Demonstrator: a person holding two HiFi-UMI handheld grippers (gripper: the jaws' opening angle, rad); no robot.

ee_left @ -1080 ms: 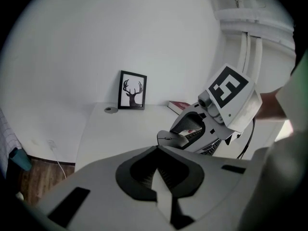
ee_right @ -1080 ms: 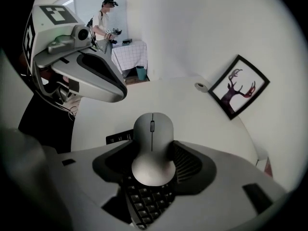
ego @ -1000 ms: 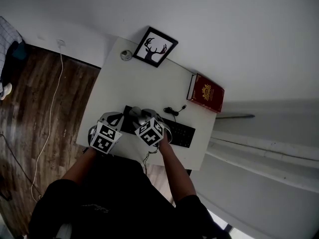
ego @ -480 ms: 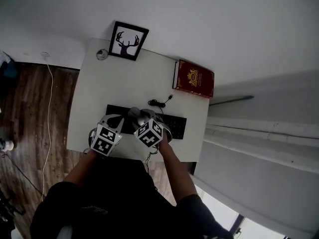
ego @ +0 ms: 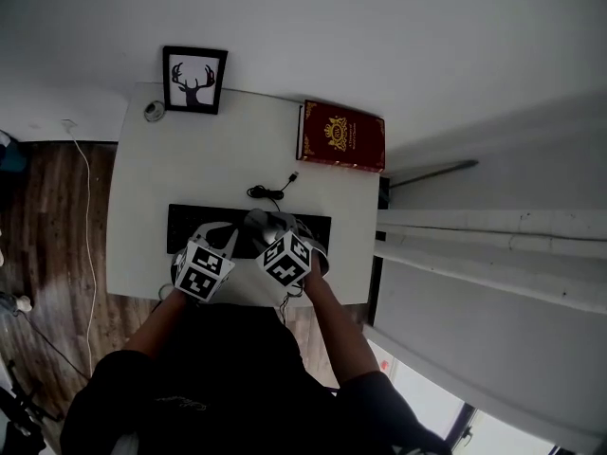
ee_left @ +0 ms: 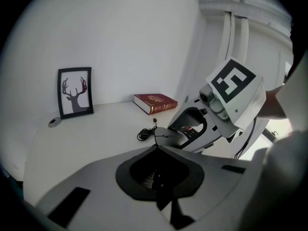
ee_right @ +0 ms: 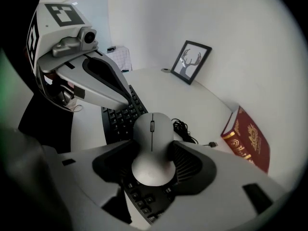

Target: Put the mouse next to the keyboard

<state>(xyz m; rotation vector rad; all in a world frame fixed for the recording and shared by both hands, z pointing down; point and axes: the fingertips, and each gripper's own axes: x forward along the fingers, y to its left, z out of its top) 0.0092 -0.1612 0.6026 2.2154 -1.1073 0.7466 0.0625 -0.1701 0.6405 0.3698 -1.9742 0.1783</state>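
Observation:
A grey mouse [ee_right: 152, 146] sits between the black pads of my right gripper [ee_right: 152, 150], which is shut on its narrow waist. The mouse hangs over the black keyboard [ee_right: 119, 118], whose keys show below it. In the head view the keyboard [ego: 190, 224] lies across the white desk [ego: 142, 207], with the mouse [ego: 265, 224] above its middle. My left gripper [ee_left: 158, 150] has its jaws together with nothing in them, just left of the right gripper [ee_left: 202, 126]. The mouse [ee_left: 166, 136] shows beyond its tips.
A framed deer picture [ego: 194, 79] leans on the wall at the desk's back left, beside a small round object [ego: 154, 112]. A red book [ego: 343, 136] lies at the back right. A coiled black cable [ego: 269, 191] lies behind the keyboard. The desk's right edge is near.
The head view has swung, so the desk now lies squarer in the frame. Both grippers hold the same spot over the keyboard, the mouse still in the right one.

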